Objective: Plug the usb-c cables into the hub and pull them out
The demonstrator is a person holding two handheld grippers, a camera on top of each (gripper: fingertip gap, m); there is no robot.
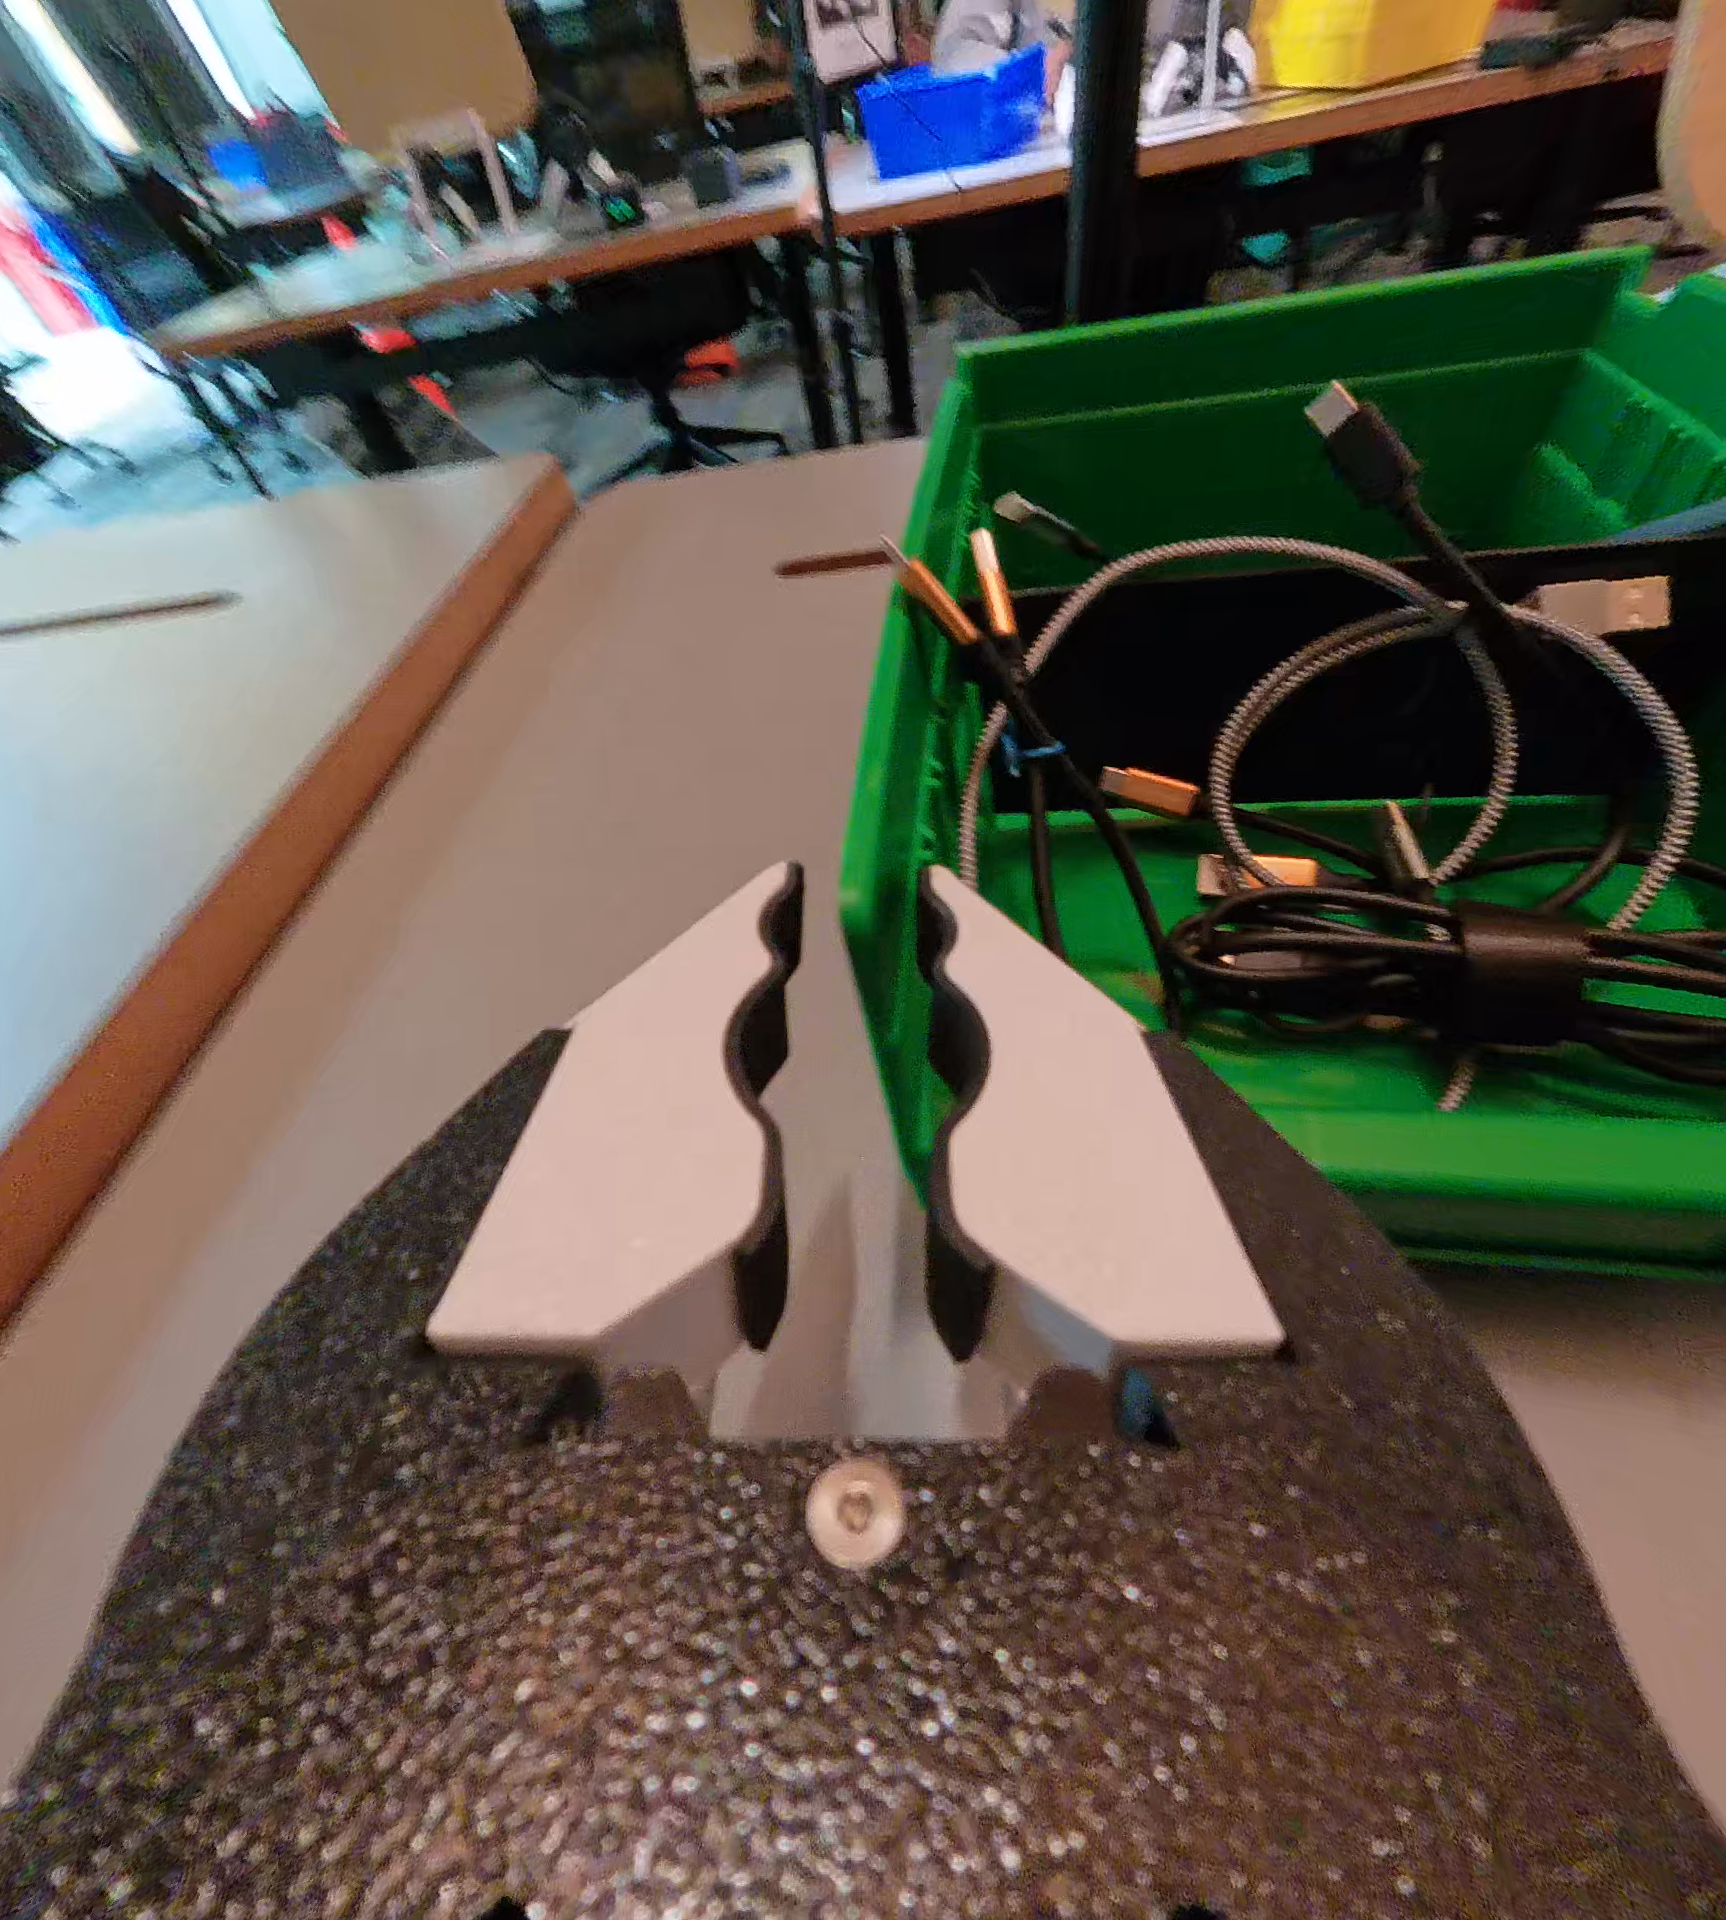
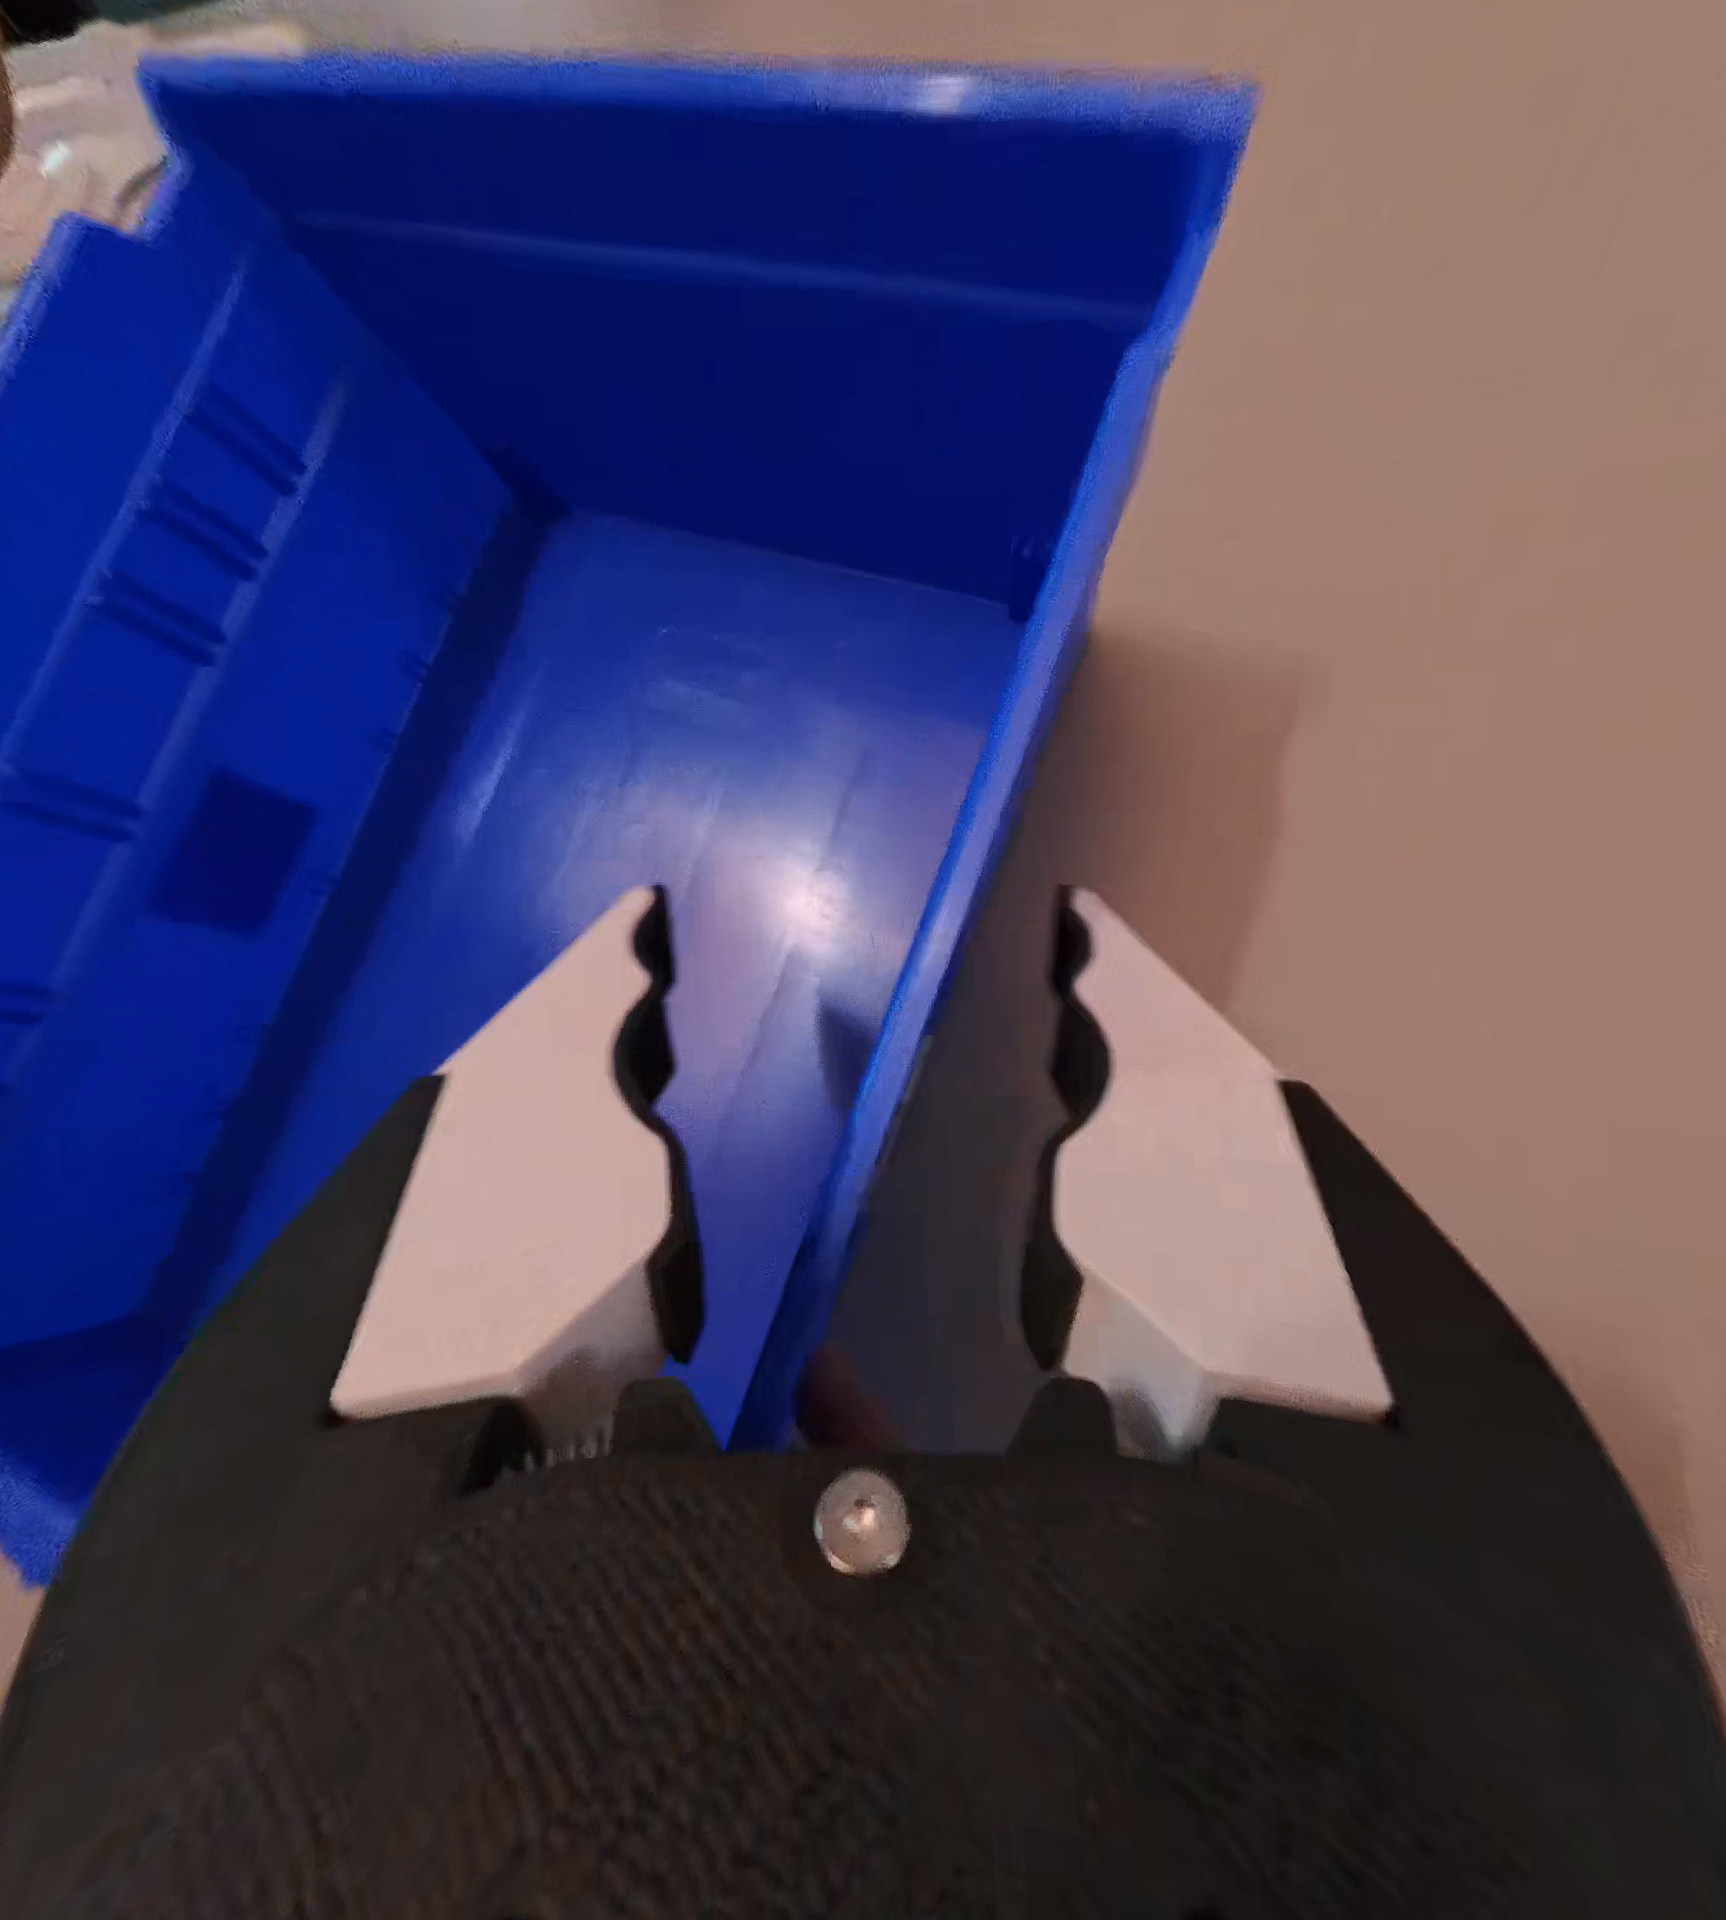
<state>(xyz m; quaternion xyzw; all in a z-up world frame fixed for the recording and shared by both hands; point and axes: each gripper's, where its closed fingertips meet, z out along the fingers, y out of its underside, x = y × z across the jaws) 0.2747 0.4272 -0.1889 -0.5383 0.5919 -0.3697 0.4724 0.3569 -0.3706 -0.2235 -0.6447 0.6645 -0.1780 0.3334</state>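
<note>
A green bin (image 1: 952, 727) sits on the grey table (image 1: 693, 665); workbenches (image 1: 942, 197) stand beyond it. A blue bin (image 2: 371, 644) rests on that table too.

No legible txt, labels or nos. on anything in either view.

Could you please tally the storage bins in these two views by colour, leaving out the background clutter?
Green bin, holding cables: 1
Blue bin, nothing visible inside: 1
Total: 2
</note>
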